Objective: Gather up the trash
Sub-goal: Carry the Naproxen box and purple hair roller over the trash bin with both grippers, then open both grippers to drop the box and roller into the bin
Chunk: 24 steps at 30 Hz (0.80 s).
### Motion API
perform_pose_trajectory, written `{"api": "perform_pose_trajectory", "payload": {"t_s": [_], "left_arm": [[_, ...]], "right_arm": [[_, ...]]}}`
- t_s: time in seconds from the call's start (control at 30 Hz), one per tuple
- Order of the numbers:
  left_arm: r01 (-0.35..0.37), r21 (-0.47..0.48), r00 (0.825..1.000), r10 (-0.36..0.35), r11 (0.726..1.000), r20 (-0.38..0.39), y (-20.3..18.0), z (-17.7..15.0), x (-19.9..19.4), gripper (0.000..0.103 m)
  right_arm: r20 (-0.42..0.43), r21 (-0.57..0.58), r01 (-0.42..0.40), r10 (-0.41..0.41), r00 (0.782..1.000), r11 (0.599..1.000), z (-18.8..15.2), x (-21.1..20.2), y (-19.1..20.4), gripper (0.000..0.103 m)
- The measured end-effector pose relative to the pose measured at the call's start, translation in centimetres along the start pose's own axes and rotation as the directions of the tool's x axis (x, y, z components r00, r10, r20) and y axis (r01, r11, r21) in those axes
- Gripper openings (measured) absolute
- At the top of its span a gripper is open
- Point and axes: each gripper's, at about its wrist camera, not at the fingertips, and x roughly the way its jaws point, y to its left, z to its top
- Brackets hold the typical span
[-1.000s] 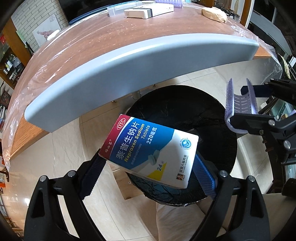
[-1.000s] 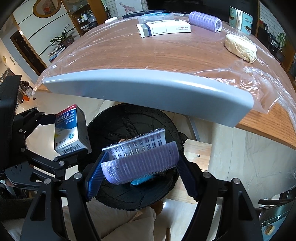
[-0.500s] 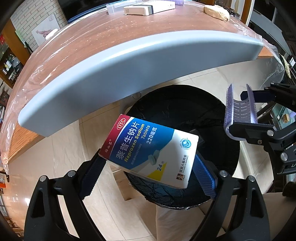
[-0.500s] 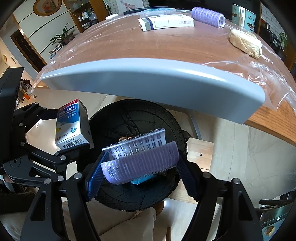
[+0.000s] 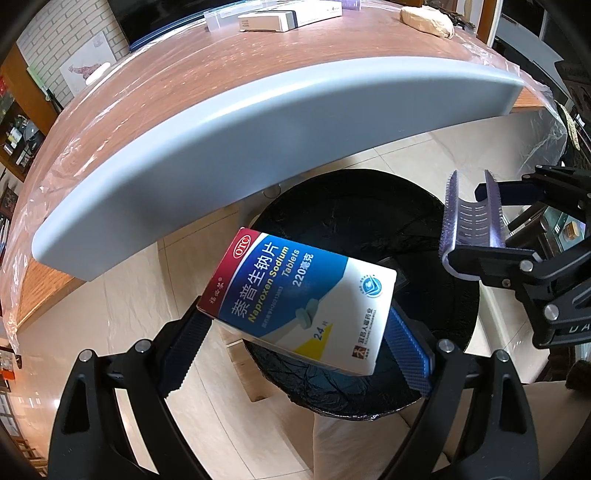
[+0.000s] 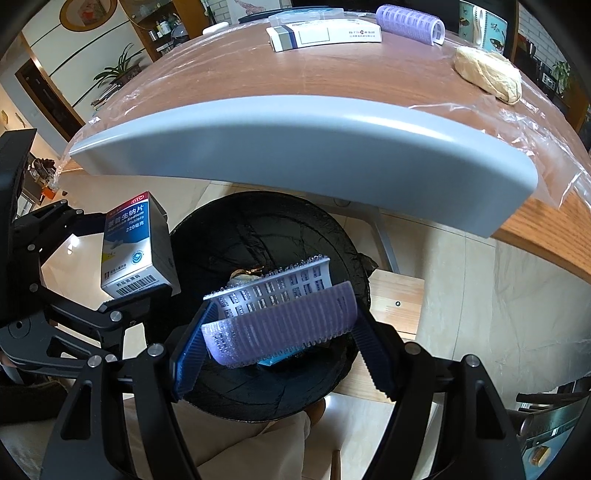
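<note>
Left gripper (image 5: pixel 295 332), seen in the left wrist view, points steeply down w/ its blue pads clamped on both ends of a medicine box (image 5: pixel 303 299); box sits tilted, printed face up, red corner twd the table. Box hangs over the near rim of a round black-lined bin (image 5: pixel 369 229) on the tiled floor, just below the grey edge of the table (image 5: pixel 258 122). At right, the right gripper (image 5: pixel 476 236) comes in from the side, also above the bin, closed on a purple hair roller (image 5: pixel 471 229) cut open along its length. Far end of the table: a white box (image 5: pixel 269 20) and a beige lump (image 5: pixel 428 20), both on clear plastic sheeting. Right wrist view: right gripper (image 6: pixel 280 332) aims down into the bin (image 6: pixel 229 229), pads pressing the roller (image 6: pixel 280 325) from both ends, roller lying crosswise betw. the fingers w/ its open side up. Some scraps show on the bin's bottom behind it, too hidden to tell what. Left gripper (image 6: pixel 122 258) reaches in from the left edge, gripping the medicine box (image 6: pixel 136 247) upright, barcode end down, beside the bin's left rim. On the table (image 6: pixel 295 136) beyond: a second purple roller (image 6: pixel 410 20), a white box (image 6: pixel 325 35), the beige lump (image 6: pixel 487 74).
</note>
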Motion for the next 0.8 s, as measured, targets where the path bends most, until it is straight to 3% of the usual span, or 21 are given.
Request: {"api": "perform_pose_trajectory", "payload": {"t_s": [0.1, 0.17, 0.37, 0.57, 0.7, 0.8], "left_arm": [[0.012, -0.011, 1.0, -0.012, 1.0, 0.018, 0.1, 0.0, -0.1, 0.094], [0.012, -0.022, 1.0, -0.012, 1.0, 0.02, 0.4, 0.0, -0.2, 0.094], [0.012, -0.043, 1.0, -0.011, 0.999, 0.011, 0.7, -0.2, -0.4, 0.094], [0.019, -0.051, 0.998, -0.016, 0.999, 0.062, 0.5, -0.1, -2.8, 0.094], [0.059, -0.057, 0.986, -0.049, 0.997, 0.16, 1.1, 0.4, -6.5, 0.094], [0.078, -0.043, 0.966, -0.065, 0.996, 0.25, 1.3, 1.9, -9.8, 0.098]], "right_arm": [[0.009, 0.009, -0.007, 0.007, 1.0, 1.0, 0.0, 0.0, -0.1, 0.073], [0.012, 0.023, 0.0, 0.0, 1.0, 1.0, 0.0, -0.1, -0.3, 0.087], [0.03, 0.056, -0.004, 0.002, 1.0, 0.998, -0.2, -0.8, -0.8, 0.088], [0.102, 0.064, -0.009, 0.002, 0.995, 0.998, -0.2, -4.2, -1.0, 0.088], [0.245, 0.028, 0.032, -0.038, 0.969, 0.999, 0.2, -9.1, -0.7, 0.093], [0.343, 0.046, 0.107, -0.116, 0.932, 0.993, 1.2, -11.9, -1.4, 0.099]]}}
